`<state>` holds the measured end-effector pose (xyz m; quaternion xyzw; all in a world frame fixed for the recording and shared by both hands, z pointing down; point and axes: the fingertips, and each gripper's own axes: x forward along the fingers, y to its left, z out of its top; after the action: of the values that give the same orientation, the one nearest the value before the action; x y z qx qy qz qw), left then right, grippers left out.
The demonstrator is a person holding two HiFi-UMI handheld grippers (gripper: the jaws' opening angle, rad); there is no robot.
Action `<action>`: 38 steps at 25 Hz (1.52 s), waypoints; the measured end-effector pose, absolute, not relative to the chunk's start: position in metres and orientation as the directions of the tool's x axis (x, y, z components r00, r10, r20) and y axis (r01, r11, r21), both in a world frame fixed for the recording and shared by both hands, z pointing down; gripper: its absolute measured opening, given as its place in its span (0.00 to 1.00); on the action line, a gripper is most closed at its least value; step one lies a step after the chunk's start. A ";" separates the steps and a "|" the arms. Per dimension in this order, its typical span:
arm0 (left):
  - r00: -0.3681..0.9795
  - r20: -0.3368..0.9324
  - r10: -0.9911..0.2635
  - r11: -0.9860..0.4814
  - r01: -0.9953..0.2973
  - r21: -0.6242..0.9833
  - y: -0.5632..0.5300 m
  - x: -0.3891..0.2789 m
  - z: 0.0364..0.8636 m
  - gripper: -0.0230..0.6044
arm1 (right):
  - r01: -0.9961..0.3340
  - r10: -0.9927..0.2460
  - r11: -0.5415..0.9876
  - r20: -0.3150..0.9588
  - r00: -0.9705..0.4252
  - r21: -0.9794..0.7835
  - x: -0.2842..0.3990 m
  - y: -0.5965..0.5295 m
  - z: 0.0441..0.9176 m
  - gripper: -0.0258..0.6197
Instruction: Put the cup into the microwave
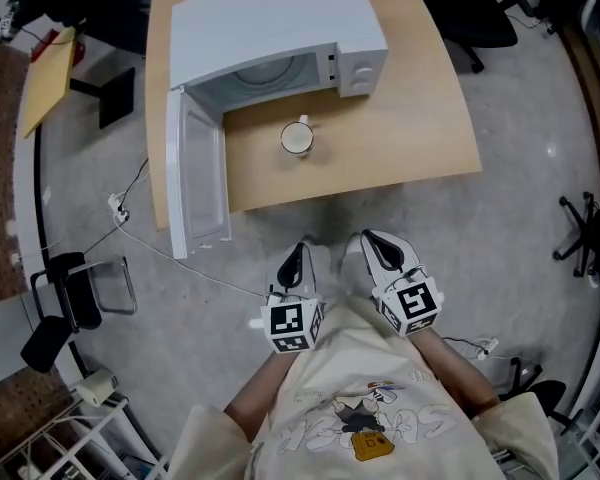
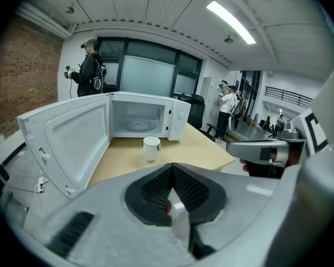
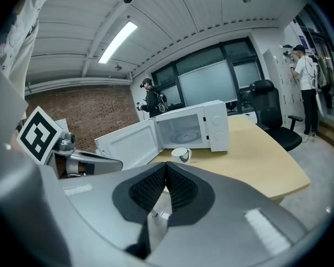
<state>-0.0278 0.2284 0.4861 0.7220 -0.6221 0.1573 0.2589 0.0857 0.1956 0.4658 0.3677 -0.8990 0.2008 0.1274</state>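
The microwave (image 1: 280,38) stands on the far part of the worktop (image 1: 410,138). Its door (image 1: 195,183) is open toward the near left. The cup (image 1: 297,138) stands on the worktop just before the microwave's opening. The left gripper (image 1: 298,250) and the right gripper (image 1: 372,238) are side by side over the floor (image 1: 520,268), nearer than the worktop and well apart from the cup.

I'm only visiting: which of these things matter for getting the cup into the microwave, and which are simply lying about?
Part of the job: the cup on the table; the microwave, its door open; the left gripper and right gripper, both shut, empty.

Just lying about: the office chair, the white cable on the floor, the bystander at the back.
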 end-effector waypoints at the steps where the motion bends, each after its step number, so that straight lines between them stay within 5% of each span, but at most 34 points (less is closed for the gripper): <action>1: 0.171 0.549 -0.818 -0.089 -0.981 0.173 0.229 -0.029 0.485 0.04 | -0.710 -0.606 0.651 0.379 -0.699 -0.269 0.084 0.195 0.468 0.05; 11: 0.195 0.548 -0.813 -0.112 -0.977 0.183 0.165 -0.070 0.493 0.04 | -0.732 -0.620 0.631 0.402 -0.674 -0.256 0.049 0.139 0.480 0.05; 22: 0.365 0.539 -0.759 -0.303 -0.931 0.204 0.095 -0.079 0.497 0.04 | -0.785 -0.665 0.589 0.439 -0.605 -0.190 0.014 0.072 0.487 0.05; 23: 0.381 0.544 -0.747 -0.316 -0.924 0.214 0.089 -0.076 0.501 0.08 | -0.785 -0.663 0.589 0.441 -0.605 -0.191 0.015 0.067 0.486 0.05; 25: 0.403 0.574 -0.713 -0.336 -0.915 0.224 0.078 -0.070 0.515 0.51 | -0.784 -0.661 0.593 0.446 -0.603 -0.182 0.018 0.057 0.486 0.05; 26: 0.400 0.590 -0.701 -0.342 -0.915 0.215 0.072 -0.068 0.525 0.65 | -0.786 -0.661 0.593 0.452 -0.599 -0.175 0.021 0.054 0.486 0.05; 38: 0.326 0.601 -0.729 -0.389 -0.921 0.029 -0.016 -0.057 0.637 0.81 | -0.814 -0.669 0.562 0.497 -0.552 -0.147 0.052 0.032 0.495 0.05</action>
<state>-0.0566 -0.0165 0.6369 0.7927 -0.5205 0.2567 0.1866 0.0520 0.0320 0.4952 0.4302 -0.8617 0.1835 0.1968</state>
